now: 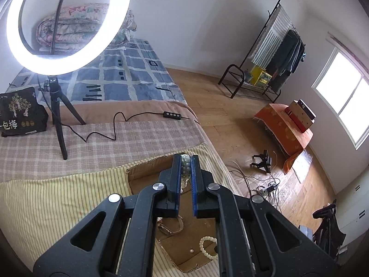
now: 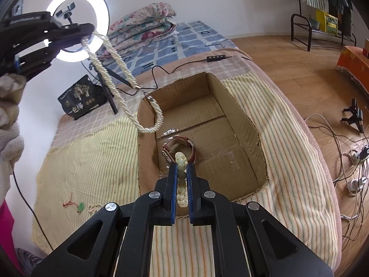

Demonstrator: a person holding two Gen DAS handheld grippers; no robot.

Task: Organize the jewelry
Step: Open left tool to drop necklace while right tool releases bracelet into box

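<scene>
gloved hand [image 2: 9, 115]: at the far left of the right wrist view, wrapped round the handle of the left gripper [image 2: 91, 32]; the glove probably serves to steady the grasp.
left gripper: clenched on the pearl necklace [image 2: 115, 78], which hangs from its tip in a long twisted loop. It is held high, seemingly so the strand swings free of the bedding and can be lowered into the box rather than dragged.
pearl necklace, low end: level with the near-left rim of the cardboard box [image 2: 239, 106] in this view; whether it touches the rim I cannot tell.
loose pieces: a red cord with a green pendant [image 2: 79, 206] and a small bead string [image 2: 94, 207] lie on the striped blanket [image 2: 92, 161], left of the box and outside it, apparently not yet sorted.
cardboard box: sunk open-topped into the blanket, so it acts as the collecting bin.
watch [image 2: 180, 147]: brown-strapped, already on the box floor.
right gripper [image 2: 182, 173]: closed on a bead bracelet [image 2: 181, 159], the beads stacked between its blue pads, tip aimed down over the near edge of the box, a fair stance for dropping it inside.
white bead bracelet [image 1: 208, 247]: in the left wrist view it lies on the box floor, near a single pearl [image 1: 191, 250].
ring light [image 2: 78, 23]: on a tripod behind the box, lighting the work.
</scene>
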